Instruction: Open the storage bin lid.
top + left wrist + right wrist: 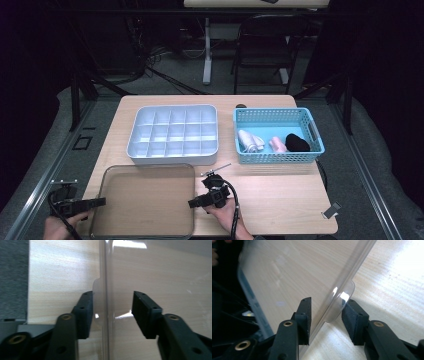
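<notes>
A clear plastic lid (145,200) lies flat on the wooden table (280,195) near its front edge. My left gripper (102,201) sits at the lid's left side. In the left gripper view its jaws (112,312) straddle the lid's rim (106,277) and a small tab (96,290), with a gap to the right pad. My right gripper (192,203) is at the lid's right side. Its jaws (327,315) stand on either side of the rim (352,267) and a rounded tab (345,293), not pressing on it.
A white tray (172,109) with many compartments stands behind the lid. To its right a blue basket (272,114) holds a white roll (250,141), a pink piece (278,145) and a black piece (297,143). A small grey clip (331,210) lies at the front right corner.
</notes>
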Demonstrator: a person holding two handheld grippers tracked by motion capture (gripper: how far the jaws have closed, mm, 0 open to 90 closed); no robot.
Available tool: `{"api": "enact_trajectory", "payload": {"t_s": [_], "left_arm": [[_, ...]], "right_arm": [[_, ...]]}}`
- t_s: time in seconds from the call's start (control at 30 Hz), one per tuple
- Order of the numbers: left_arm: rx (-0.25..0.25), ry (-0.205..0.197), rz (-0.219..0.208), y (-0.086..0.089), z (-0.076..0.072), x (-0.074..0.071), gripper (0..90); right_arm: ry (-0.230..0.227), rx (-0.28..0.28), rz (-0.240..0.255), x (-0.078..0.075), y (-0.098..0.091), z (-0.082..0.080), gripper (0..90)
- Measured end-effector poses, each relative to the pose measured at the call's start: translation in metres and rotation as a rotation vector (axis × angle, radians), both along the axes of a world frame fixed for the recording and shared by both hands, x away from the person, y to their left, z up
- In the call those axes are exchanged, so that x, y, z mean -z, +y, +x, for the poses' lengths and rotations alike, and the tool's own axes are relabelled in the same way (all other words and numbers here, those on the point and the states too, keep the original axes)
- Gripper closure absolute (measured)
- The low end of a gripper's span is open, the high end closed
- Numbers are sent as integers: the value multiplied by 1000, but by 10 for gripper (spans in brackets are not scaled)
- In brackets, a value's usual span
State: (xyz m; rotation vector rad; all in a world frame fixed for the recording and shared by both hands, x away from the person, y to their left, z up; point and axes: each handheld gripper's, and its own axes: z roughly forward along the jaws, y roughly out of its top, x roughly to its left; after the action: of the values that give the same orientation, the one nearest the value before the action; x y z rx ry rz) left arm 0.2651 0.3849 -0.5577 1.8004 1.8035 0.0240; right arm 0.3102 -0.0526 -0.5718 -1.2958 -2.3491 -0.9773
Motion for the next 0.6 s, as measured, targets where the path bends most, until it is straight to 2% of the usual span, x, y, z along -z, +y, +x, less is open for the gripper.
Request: {"api": "enact_trajectory", "payload": {"t_s": [0.03,0.1,0.17,0.2,0.23,0.27,0.3,0.37,0.4,0.43,0.6], "left_arm": [[0,-2,12,0,0,-1,461],[-20,-22,39,0,-1,-6,404],[-22,-33,41,0,-2,-8,386],[-32,-57,66,-2,-2,-10,367],[-22,-53,80,-2,-3,-14,344],[-20,-69,97,-3,-3,-17,326],[-21,-115,106,-7,-4,-23,278],[-9,-126,119,-8,-4,-28,255],[8,-163,165,-14,-4,-35,213],[8,-163,165,-14,-4,-35,194],[45,-244,193,-31,-2,-55,151]], "right_arm": [[-15,-5,-14,-2,2,-1,488],[-42,-22,-44,-5,1,0,461],[-40,-14,-31,-5,1,0,435],[-44,-34,-50,-7,-1,1,417],[-57,-26,-52,-8,-2,1,393],[-64,-21,-54,-9,-3,0,375],[-77,-25,-64,-14,-7,0,344],[-88,-15,-60,-16,-8,-1,331],[-109,-34,-76,-22,-12,-1,300],[-109,-34,-76,-22,-12,-1,300],[-174,-48,-85,-37,-26,-4,226]]}}
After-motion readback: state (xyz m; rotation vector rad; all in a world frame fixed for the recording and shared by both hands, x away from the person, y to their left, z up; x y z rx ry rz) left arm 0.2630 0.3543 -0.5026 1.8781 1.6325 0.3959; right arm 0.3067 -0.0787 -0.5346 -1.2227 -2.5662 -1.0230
